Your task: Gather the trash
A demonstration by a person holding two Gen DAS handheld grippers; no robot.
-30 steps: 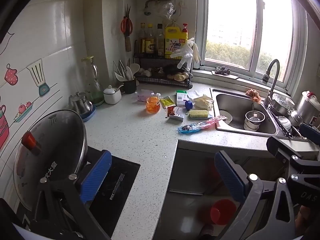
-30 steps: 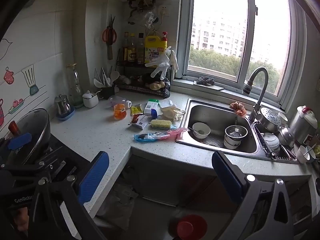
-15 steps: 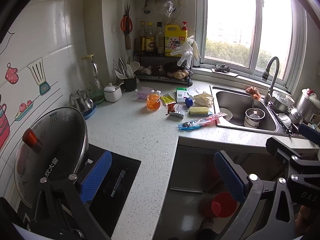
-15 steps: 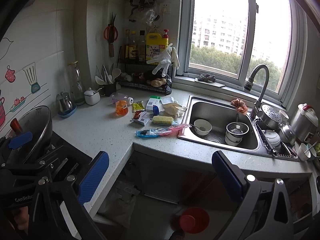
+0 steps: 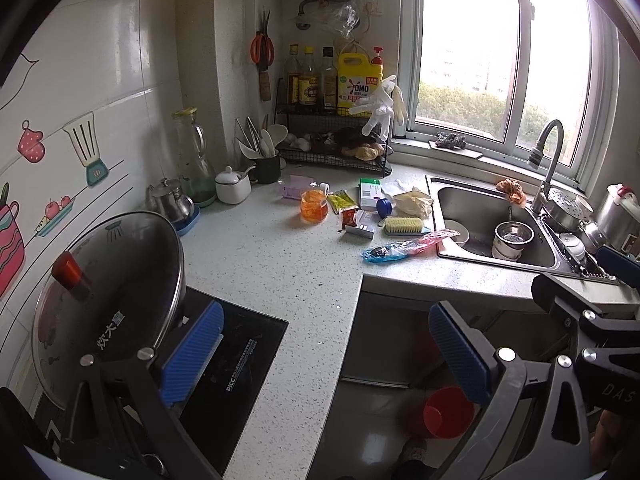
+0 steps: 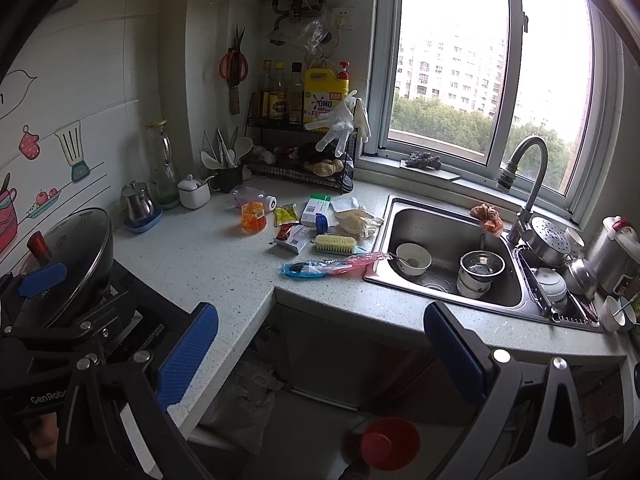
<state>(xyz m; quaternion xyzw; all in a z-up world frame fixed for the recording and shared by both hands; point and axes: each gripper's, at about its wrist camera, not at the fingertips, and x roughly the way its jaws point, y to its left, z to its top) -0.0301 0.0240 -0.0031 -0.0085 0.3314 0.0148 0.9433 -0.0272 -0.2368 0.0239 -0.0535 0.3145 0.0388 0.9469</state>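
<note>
Hovering well back from the table [image 6: 224,264], both hand-held grippers are spread wide w/ nothing between the blue pads: left hand-held gripper [image 5: 326,354] over the stove edge, right hand-held gripper [image 6: 320,350] in front of the cabinet gap. Nothing picked up yet.

Trash sits in a loose cluster just left of the sink [image 6: 452,240], i.e. between sink and the orange cup [image 6: 253,218]:
- Blue-pink wrapper [image 6: 332,267], nearest the table edge, its pink end touching the sink rim. Judged v. light, thin film, floppy, prob. slippery. Best pinched low at the bunched blue end, where layers are thicker; the flat tail would likely slide out.
- Yellow sachet [image 6: 285,214] and red sachet [image 6: 283,233], just right of the cup. Small, flat, soft; hard to get a finger under, so approach at an angle and nip an edge or corner.
- White box [image 6: 297,239], beside the red sachet, and the green-white box [image 6: 316,209], further back. Light card, fairly stiff, will crush if squeezed hard; grip across the short side.
- Crumpled cream gloves [image 6: 356,222], close to the sink rim. Soft, squashy, easy to grab mid-bunch.

Brush [image 6: 335,245] lies between wrapper and gloves; prob. not trash, avoid snagging it. Red bin [image 6: 386,442] on the floor below the sink side looks like the drop spot. Wrapper seems the easiest first pick, being closest.
</note>
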